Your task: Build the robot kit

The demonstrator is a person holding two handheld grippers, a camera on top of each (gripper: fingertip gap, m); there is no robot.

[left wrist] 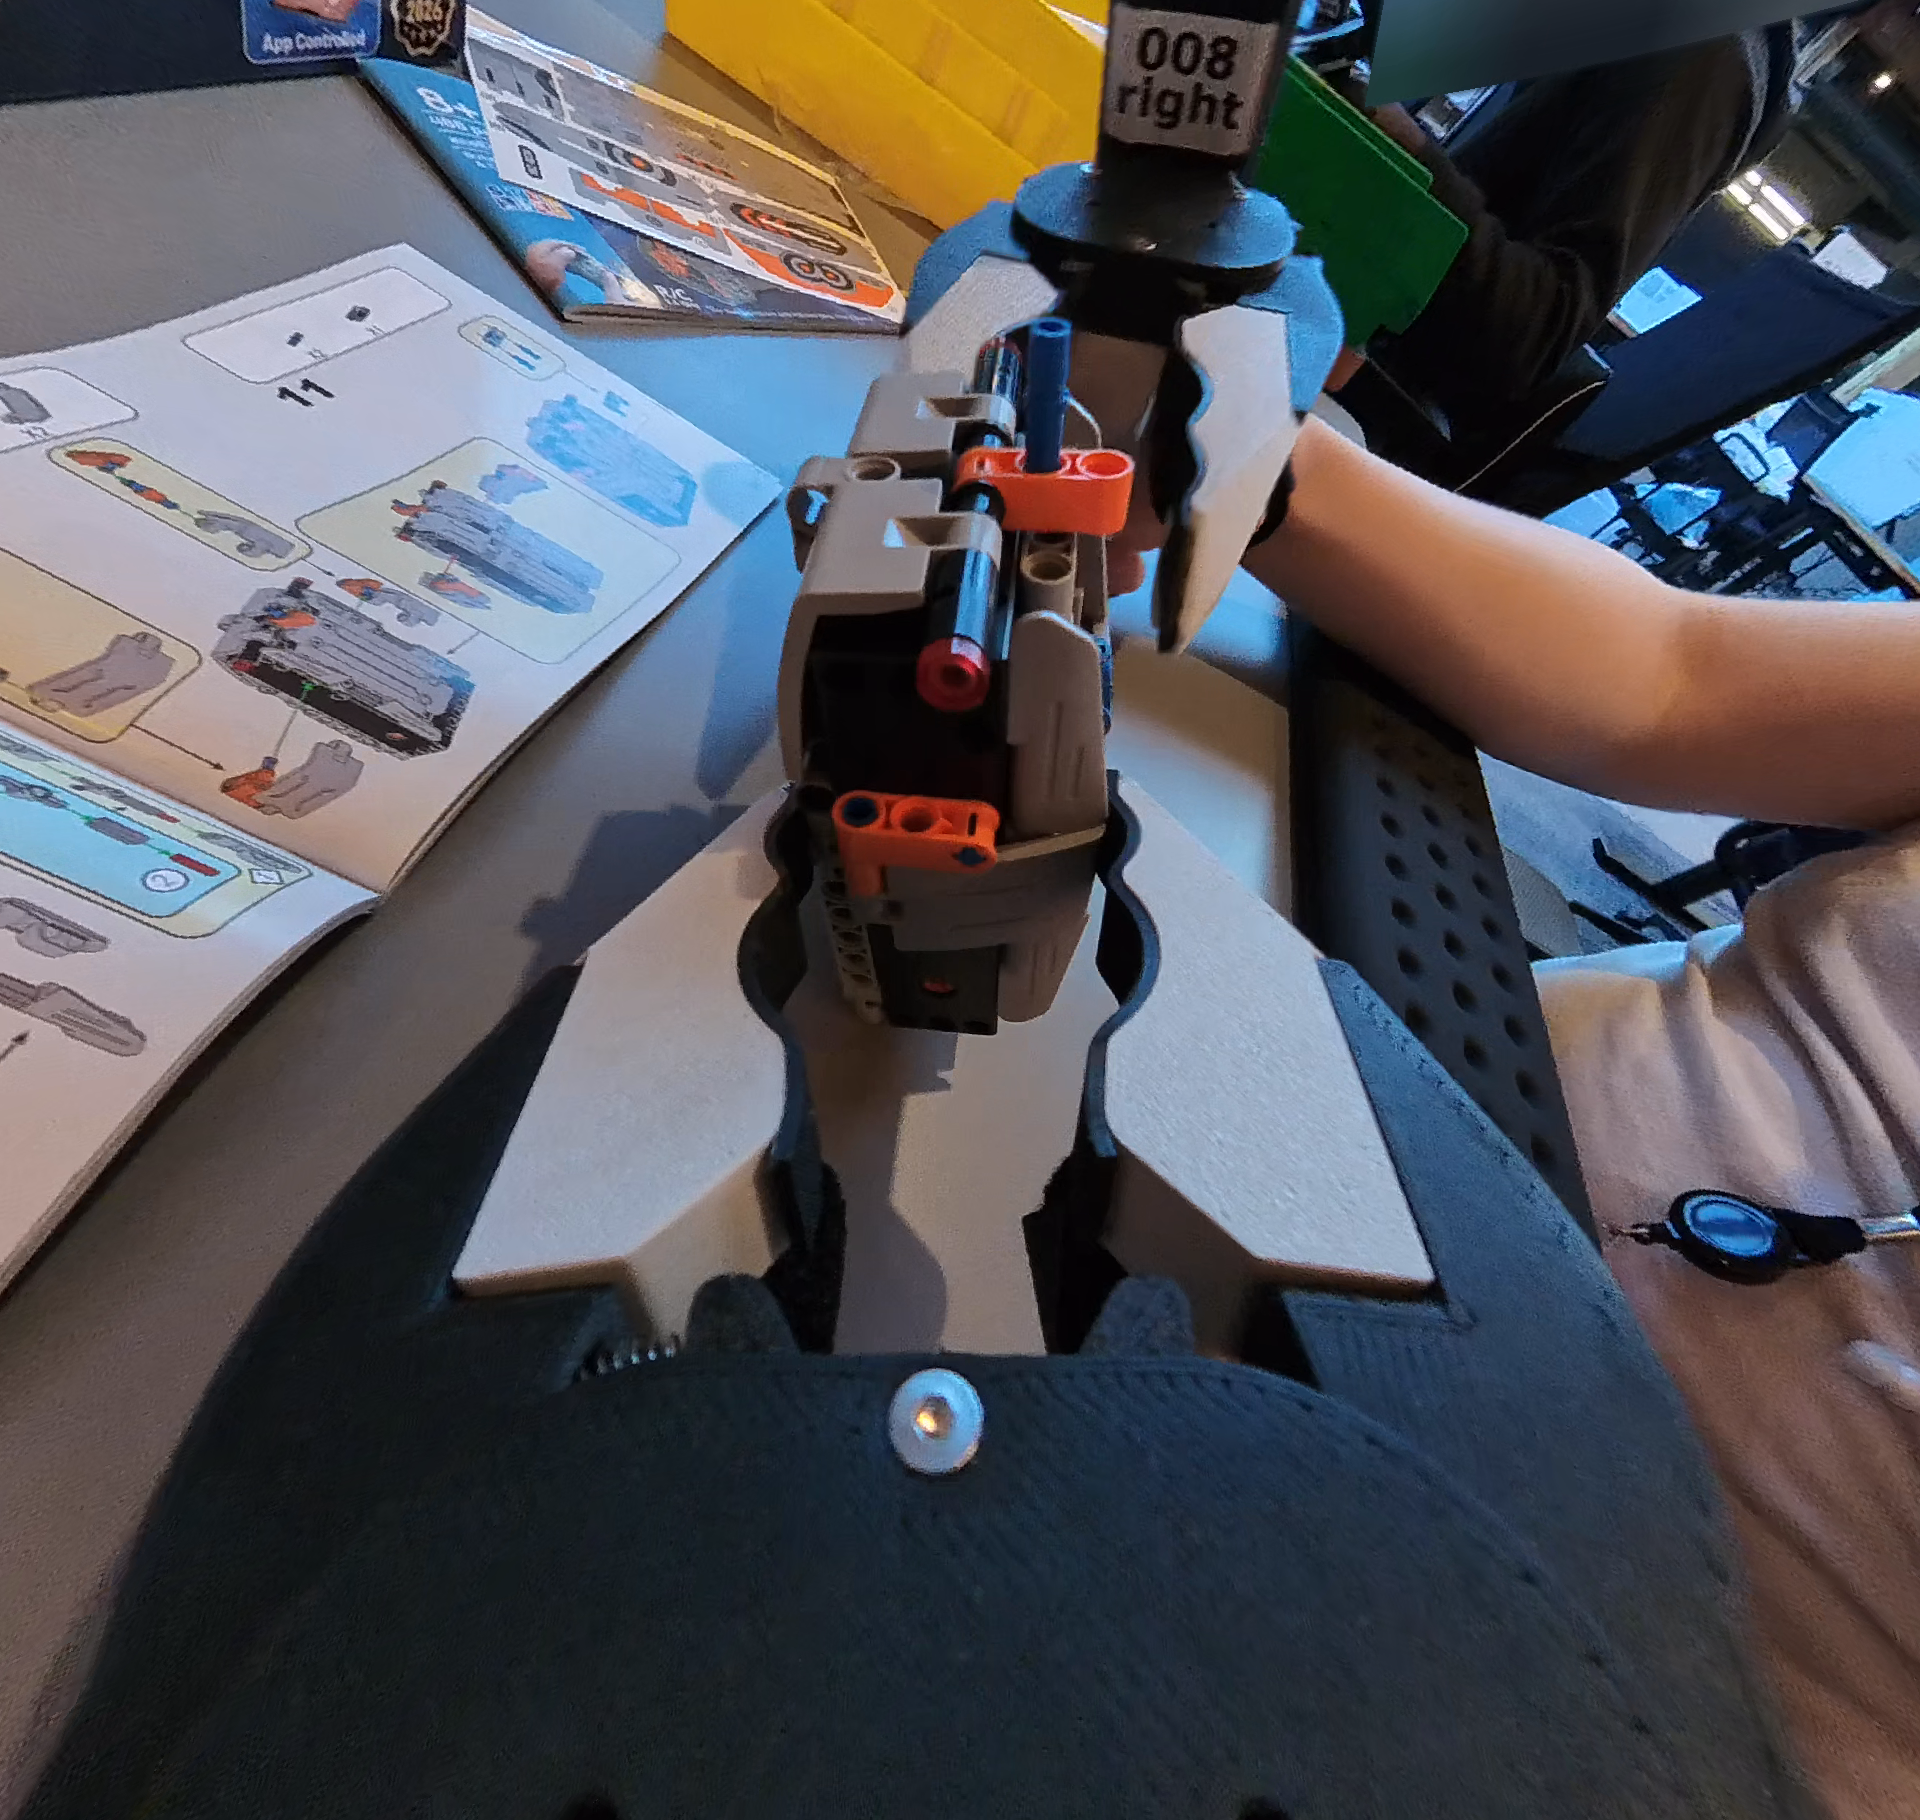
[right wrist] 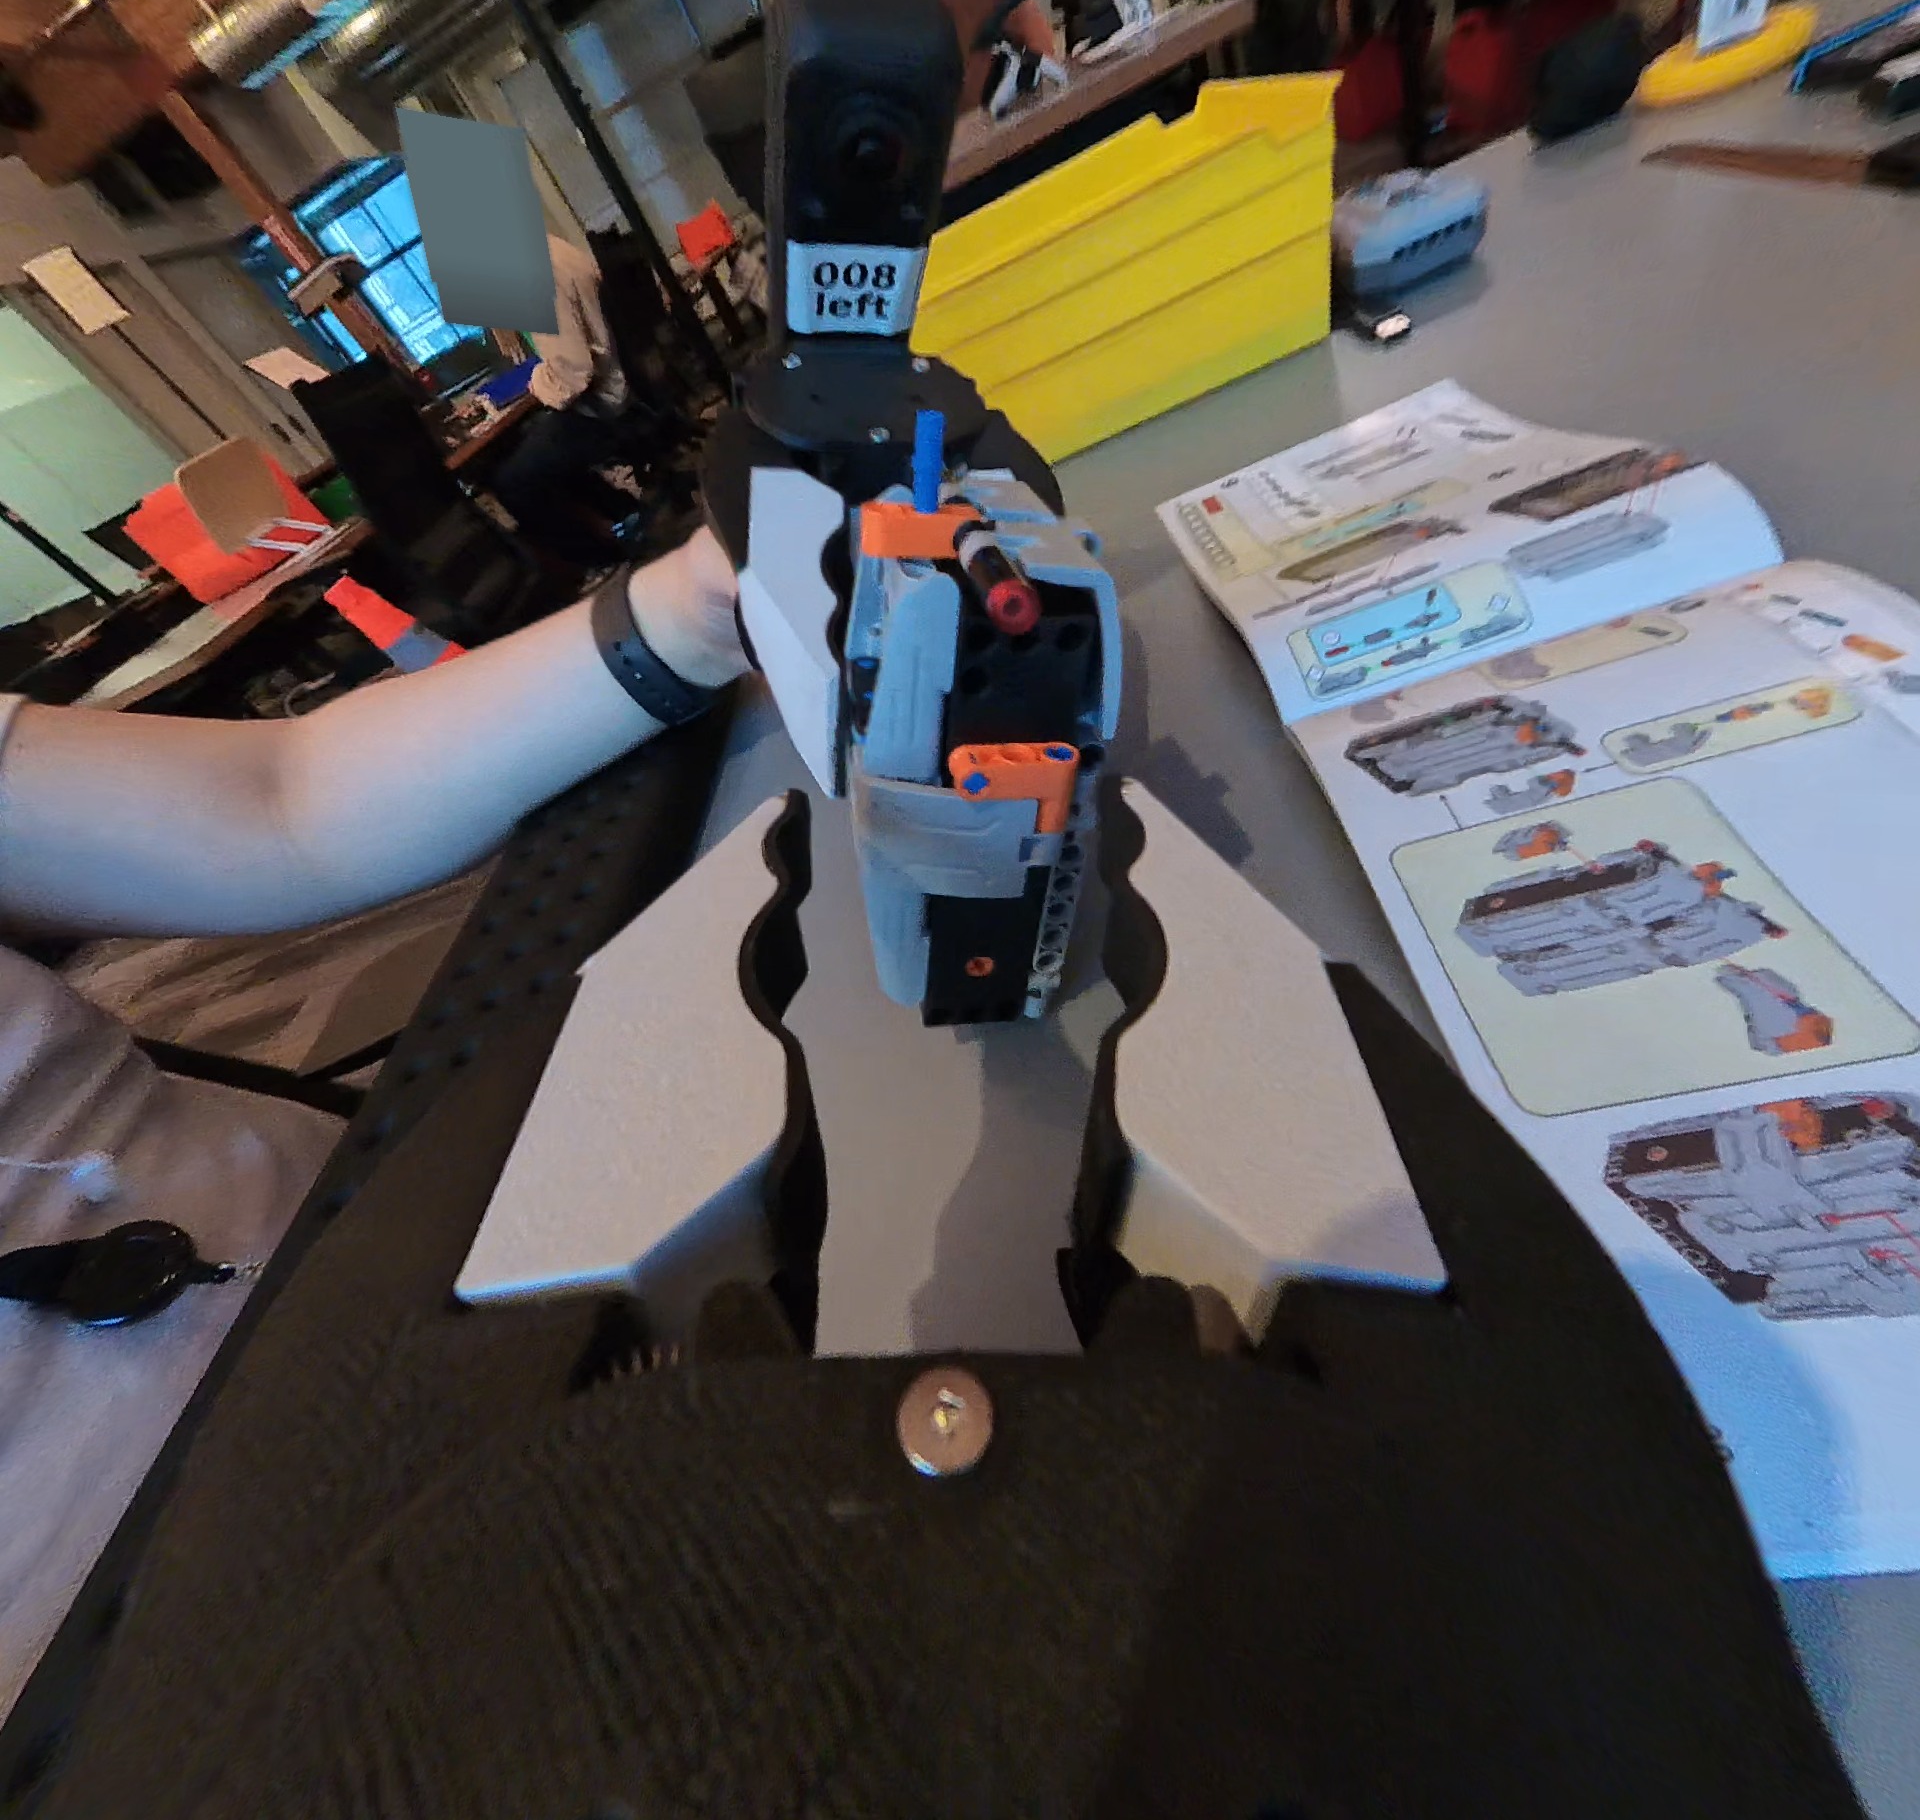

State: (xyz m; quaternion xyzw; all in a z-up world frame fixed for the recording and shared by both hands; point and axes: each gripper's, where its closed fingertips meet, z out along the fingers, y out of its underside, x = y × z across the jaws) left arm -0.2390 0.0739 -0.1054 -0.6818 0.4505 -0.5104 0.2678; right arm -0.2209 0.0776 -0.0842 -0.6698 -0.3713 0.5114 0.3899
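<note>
A grey and black brick model (left wrist: 1049, 721) hangs in the air between my two grippers, which face each other. It carries a black axle with a red end (left wrist: 951, 674), a blue pin (left wrist: 1047, 388) in an orange beam (left wrist: 1049, 487), and an orange connector (left wrist: 914, 825). My left gripper (left wrist: 945, 825) is shut on the model's near end, pads touching both sides. My right gripper (right wrist: 961, 814) stands open around the other end of the model (right wrist: 977, 835), with slim gaps to its pads. In the left wrist view its right finger (left wrist: 1226, 461) stands apart from the model.
An open instruction booklet (left wrist: 312, 575) (right wrist: 1558, 835) lies on the grey table (left wrist: 156, 191). A yellow bin (left wrist: 883, 35) (right wrist: 1143, 295), a green plate (left wrist: 1361, 201), a second booklet (left wrist: 675, 191) and a grey block (right wrist: 1408, 232) lie behind. A person's forearm (left wrist: 1558, 648) reaches in. The grippers are tip to tip, or close to it.
</note>
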